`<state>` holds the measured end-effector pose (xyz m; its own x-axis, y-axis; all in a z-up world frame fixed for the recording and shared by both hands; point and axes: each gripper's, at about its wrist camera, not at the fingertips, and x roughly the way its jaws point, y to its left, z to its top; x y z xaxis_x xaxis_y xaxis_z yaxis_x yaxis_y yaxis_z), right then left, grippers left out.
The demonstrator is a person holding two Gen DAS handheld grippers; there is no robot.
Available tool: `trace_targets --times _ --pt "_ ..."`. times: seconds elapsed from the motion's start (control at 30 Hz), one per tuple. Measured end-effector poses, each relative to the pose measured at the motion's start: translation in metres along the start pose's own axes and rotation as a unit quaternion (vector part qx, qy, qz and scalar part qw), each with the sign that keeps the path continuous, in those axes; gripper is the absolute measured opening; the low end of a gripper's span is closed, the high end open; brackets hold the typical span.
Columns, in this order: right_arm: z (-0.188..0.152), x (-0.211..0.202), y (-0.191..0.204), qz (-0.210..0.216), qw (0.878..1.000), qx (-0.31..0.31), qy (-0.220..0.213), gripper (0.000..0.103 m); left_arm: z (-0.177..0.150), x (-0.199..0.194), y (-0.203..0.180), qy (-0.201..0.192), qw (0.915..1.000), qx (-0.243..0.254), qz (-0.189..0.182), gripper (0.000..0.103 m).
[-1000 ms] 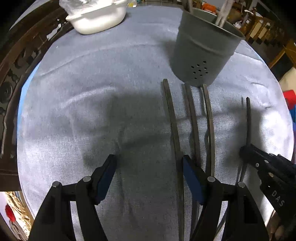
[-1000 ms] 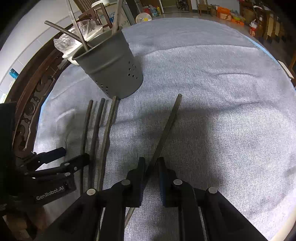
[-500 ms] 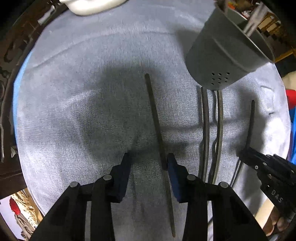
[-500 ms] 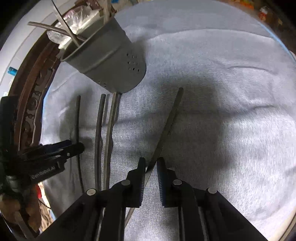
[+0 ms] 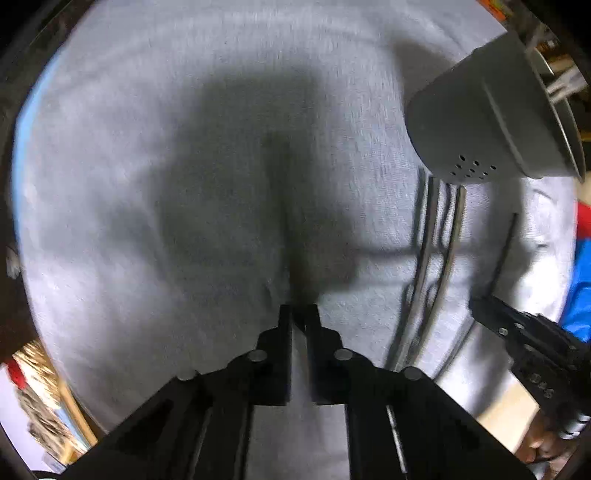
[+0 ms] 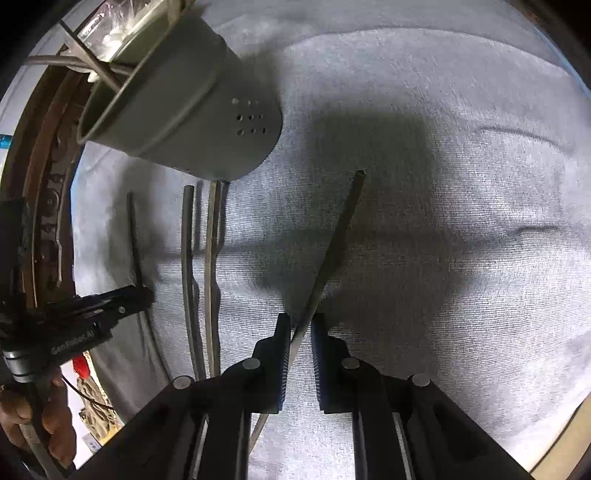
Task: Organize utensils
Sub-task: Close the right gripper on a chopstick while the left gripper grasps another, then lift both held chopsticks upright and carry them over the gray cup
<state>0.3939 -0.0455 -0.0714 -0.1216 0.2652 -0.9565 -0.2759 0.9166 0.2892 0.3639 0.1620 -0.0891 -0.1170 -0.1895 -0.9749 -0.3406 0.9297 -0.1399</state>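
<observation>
My left gripper (image 5: 298, 311) points down at the grey cloth and is shut on a dark chopstick (image 5: 284, 221), which runs blurred up from its jaws. In the right wrist view the left gripper (image 6: 146, 295) sits at the left with that chopstick (image 6: 133, 236) sticking out. My right gripper (image 6: 300, 319) grips another chopstick (image 6: 332, 251) that crosses its pads on a slant, and the jaws are closing tighter. Two more chopsticks (image 6: 186, 258) (image 6: 210, 258) lie side by side below the grey perforated holder (image 6: 184, 107), which has several utensils in it.
The grey cloth (image 6: 443, 295) covers a round table with a dark carved wooden rim (image 6: 40, 206). A white dish with a plastic bag (image 6: 118, 26) stands behind the holder. A person's hand (image 6: 55, 424) grips the left tool. Red and blue fabric (image 5: 581, 258) shows beyond the table's right edge.
The left jaws went from wide open to shut on a chopstick and carried it leftward away from the other two. Both grippers tipped further down. The right one kept its chopstick.
</observation>
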Motion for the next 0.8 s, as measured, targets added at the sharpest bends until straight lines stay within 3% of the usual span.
trace_targets --times 0.27,0.47,0.67,0.77,0.8 --pt "-0.006 -0.010 0.005 -0.004 1.000 -0.011 -0.026 0.011 -0.009 -0.012 0.008 -0.026 0.9990 0.015 -0.033 0.005" --pt "-0.023 -0.030 -0.006 0.029 0.994 0.005 -0.104 0.009 -0.028 -0.030 0.012 -0.076 0.9956 0.014 -0.053 0.005" --pt "-0.050 -0.057 -0.019 0.063 0.979 0.025 -0.193 0.007 -0.055 -0.054 0.030 -0.120 0.9903 0.007 -0.070 0.005" --pt "-0.063 -0.070 -0.019 0.100 0.966 0.032 -0.235 0.007 -0.064 -0.062 0.032 -0.136 0.9877 0.006 -0.077 0.005" --pt "-0.066 -0.075 -0.023 0.130 0.959 0.037 -0.251 0.007 -0.070 -0.064 0.033 -0.141 0.9869 0.006 -0.079 0.005"
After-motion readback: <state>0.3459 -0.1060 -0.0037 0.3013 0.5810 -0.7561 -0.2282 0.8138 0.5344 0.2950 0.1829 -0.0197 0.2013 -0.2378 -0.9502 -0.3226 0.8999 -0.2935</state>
